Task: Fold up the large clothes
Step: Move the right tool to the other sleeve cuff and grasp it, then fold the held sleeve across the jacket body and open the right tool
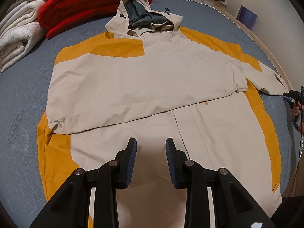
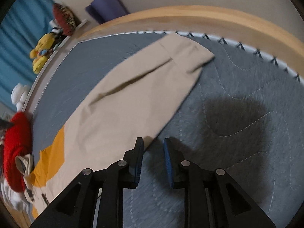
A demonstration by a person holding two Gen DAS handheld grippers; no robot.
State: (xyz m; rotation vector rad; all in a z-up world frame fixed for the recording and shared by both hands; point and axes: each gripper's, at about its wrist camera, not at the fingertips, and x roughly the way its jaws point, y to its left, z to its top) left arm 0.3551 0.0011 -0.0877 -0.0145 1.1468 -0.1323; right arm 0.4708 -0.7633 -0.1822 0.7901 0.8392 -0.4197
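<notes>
A beige and mustard hooded jacket [image 1: 144, 79] lies flat on the grey quilted bed [image 1: 22, 98], hood at the far end. One sleeve is folded across its chest. My left gripper [image 1: 151, 142] is open and empty above the jacket's lower front. The other sleeve [image 2: 144, 87] stretches out towards the bed's edge. My right gripper [image 2: 153, 142] is open and empty just over that sleeve's near edge; it also shows at the far right of the left wrist view [image 1: 293, 96].
A red blanket [image 1: 91, 5] and white folded blankets [image 1: 17, 38] lie by the hood. A wooden bed frame [image 2: 209, 19] rims the mattress. Plush toys [image 2: 42, 51] and a purple object [image 2: 106, 6] sit by the wall.
</notes>
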